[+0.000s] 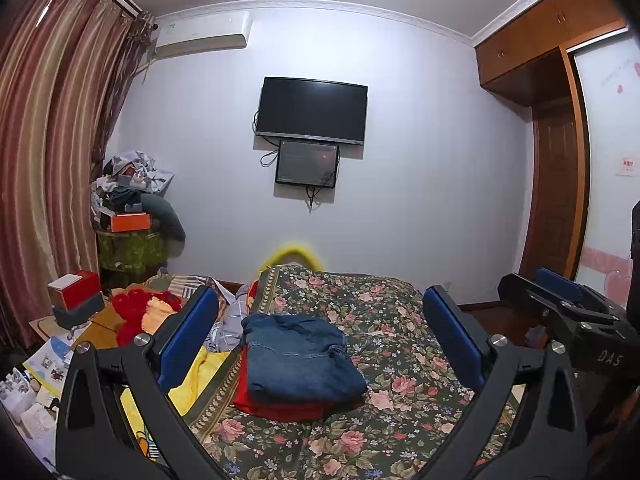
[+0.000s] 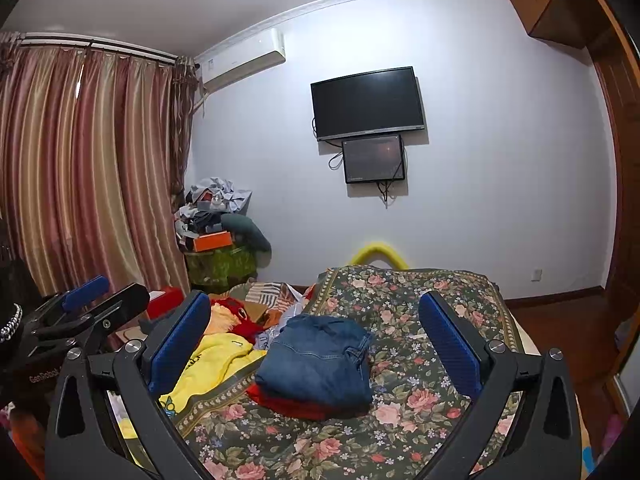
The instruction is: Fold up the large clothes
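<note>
Left wrist: "DAS" on right tongs

Folded jeans lie at centre of the frame on the bed, stacked directly on a second folded garment whose edge sticks out at lower left. Left gripper fingers spread wide, one each side of the stack, nothing between them. Right gripper likewise, jeans between its fingers in the right wrist view. Loose clothes heaped at left of the bed. Television on the wall at upper centre, smaller screen just below it. Air conditioner upper left, curtains far left. Wardrobe at right. Cluttered stand in the left corner behind the bed.
</note>
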